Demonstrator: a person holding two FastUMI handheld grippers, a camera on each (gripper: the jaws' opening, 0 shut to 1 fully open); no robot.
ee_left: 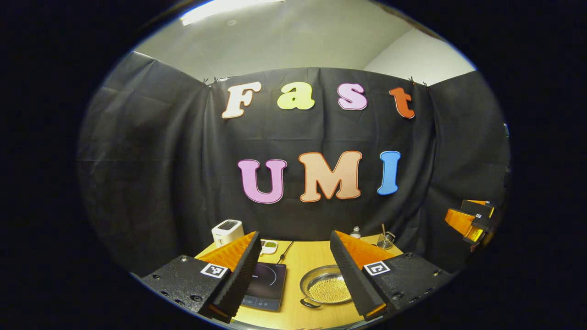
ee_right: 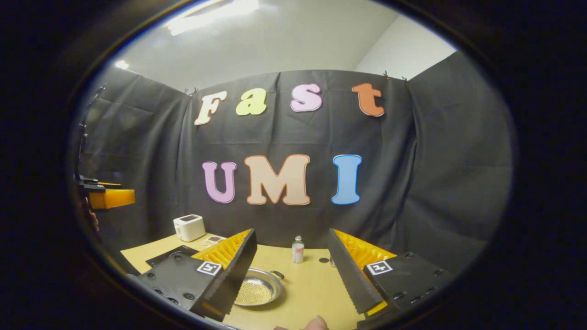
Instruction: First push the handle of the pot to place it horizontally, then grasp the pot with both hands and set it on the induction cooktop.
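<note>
While my left gripper (ee_left: 293, 270) hangs with jaws wide and empty, the pot (ee_left: 324, 287) of small golden grains sits on the table (ee_left: 306, 261) between them toward the right finger, its rim partly hidden, handle pointing near-left, beside the induction cooktop (ee_left: 266, 284). Past my right gripper (ee_right: 292, 270), jaws equally wide, the pot (ee_right: 257, 287) lies by the left finger, partly covered, handle pointing far-right.

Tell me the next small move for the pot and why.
Probably lower the left tool toward the shallow round metal pot of small yellowish beads and nudge its dark handle. Both tools hover open above the wooden table, touching nothing, and the pot sits beside the black induction cooktop, not on it.
</note>
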